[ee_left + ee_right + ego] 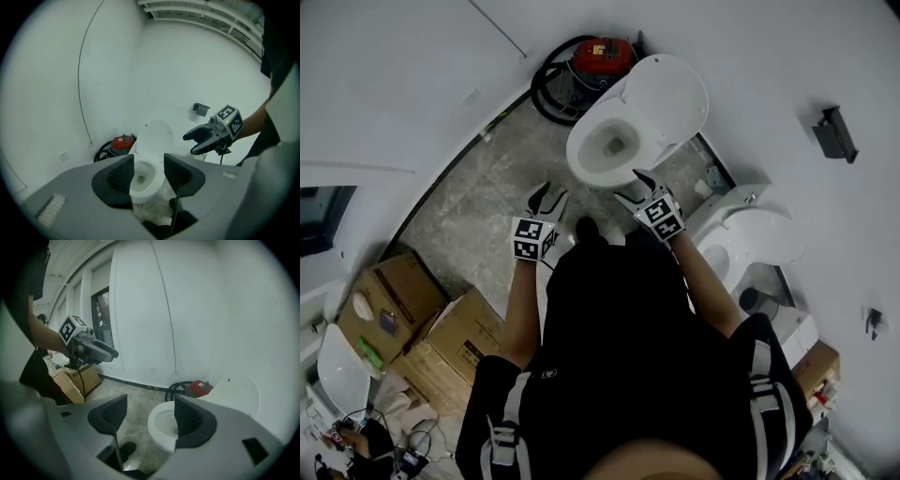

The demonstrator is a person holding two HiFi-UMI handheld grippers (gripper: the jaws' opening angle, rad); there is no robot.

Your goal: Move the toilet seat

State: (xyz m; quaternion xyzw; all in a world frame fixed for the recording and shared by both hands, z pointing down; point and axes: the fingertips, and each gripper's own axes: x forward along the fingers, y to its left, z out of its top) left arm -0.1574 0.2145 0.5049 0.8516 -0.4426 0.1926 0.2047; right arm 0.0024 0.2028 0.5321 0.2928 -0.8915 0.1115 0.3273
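A white toilet [602,148] stands on the grey stone floor, its seat and lid [664,97] tipped up against the wall behind the open bowl. My left gripper [550,194] hovers just short of the bowl's near left side, jaws open and empty. To the right, the right gripper [630,186] is at the bowl's near rim, also open with nothing held. The left gripper view frames the bowl [140,177] between its pads, with the raised lid [157,136] behind and the right gripper [202,139] beside. In the right gripper view the bowl [162,426] lies ahead.
A red vacuum with a black hose [595,58] sits behind the toilet. A second white toilet [752,234] stands to the right. Cardboard boxes [403,314] are stacked at the left. A black fixture [834,133] hangs on the right wall. The person's dark shoe [586,228] is before the bowl.
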